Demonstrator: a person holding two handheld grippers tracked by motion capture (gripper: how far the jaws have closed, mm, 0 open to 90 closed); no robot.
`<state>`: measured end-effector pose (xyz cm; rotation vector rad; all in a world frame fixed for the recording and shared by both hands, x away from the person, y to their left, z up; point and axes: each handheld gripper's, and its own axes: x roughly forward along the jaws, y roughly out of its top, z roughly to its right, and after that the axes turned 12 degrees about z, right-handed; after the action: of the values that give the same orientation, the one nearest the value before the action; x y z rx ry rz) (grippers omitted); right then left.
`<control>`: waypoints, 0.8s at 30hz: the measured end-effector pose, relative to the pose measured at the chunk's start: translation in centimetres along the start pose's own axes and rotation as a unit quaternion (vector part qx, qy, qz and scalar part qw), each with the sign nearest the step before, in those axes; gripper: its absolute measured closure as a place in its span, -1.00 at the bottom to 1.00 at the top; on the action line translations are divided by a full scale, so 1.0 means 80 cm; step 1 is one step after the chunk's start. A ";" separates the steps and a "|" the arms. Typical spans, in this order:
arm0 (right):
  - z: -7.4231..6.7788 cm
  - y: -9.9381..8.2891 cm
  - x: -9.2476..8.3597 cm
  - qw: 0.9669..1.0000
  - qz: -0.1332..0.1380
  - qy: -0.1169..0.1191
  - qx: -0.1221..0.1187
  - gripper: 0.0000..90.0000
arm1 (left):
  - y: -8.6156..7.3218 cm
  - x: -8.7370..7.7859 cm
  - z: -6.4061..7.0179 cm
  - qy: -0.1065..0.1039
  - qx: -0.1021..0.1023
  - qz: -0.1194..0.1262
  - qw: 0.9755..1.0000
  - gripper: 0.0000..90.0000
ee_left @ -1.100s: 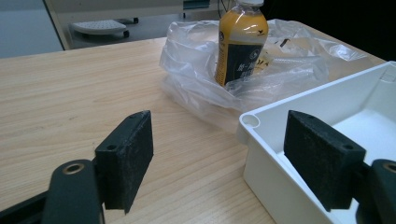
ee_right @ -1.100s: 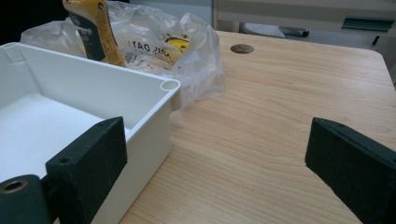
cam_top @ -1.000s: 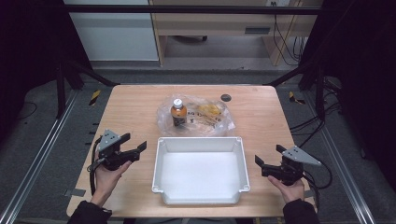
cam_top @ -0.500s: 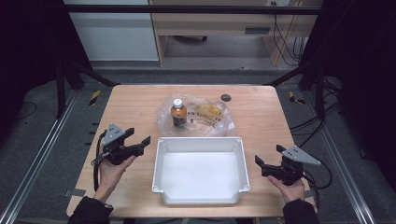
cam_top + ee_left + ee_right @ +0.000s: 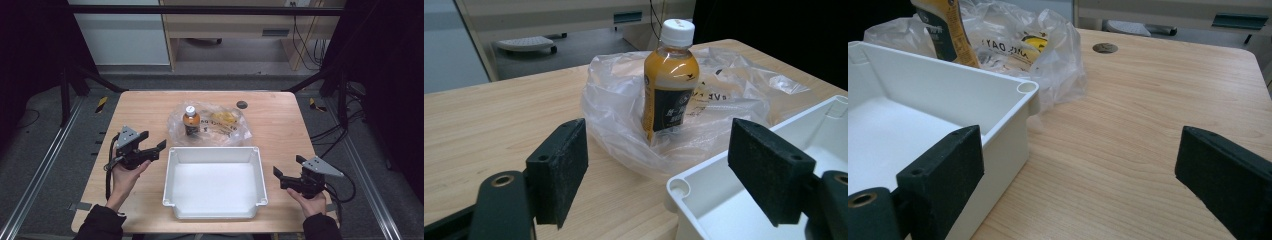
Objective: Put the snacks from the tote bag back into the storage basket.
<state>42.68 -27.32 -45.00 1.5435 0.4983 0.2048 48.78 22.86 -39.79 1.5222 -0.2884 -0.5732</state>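
A bottle was seen upright in a plastic bag, behind the empty white bin; both grippers' jaws were held apart.

Wooden table, grey floor, pale desk behind

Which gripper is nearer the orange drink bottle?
Left. The left gripper sits just short of the bottle, jaws open toward it; the right gripper waits beyond the white bin.

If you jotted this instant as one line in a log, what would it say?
left tool: open, raised, facing bottle in plastic bag | right tool: open, beside white bin | bin: empty | nothing gripped
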 end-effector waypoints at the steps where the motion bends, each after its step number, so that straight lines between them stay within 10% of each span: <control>1: 0.000 0.000 0.000 1.000 0.000 0.000 0.000 -0.88 | 0.001 0.002 0.000 0.000 -0.001 0.002 1.000 -0.48; 24: 0.002 -0.001 0.002 1.000 -0.005 -0.001 0.001 -0.90 | 0.028 0.047 0.026 -0.011 0.014 0.007 1.000 -0.47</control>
<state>42.85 -27.39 -45.11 1.5433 0.5056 0.1945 51.25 19.00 -38.11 1.5415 -0.3249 -0.5763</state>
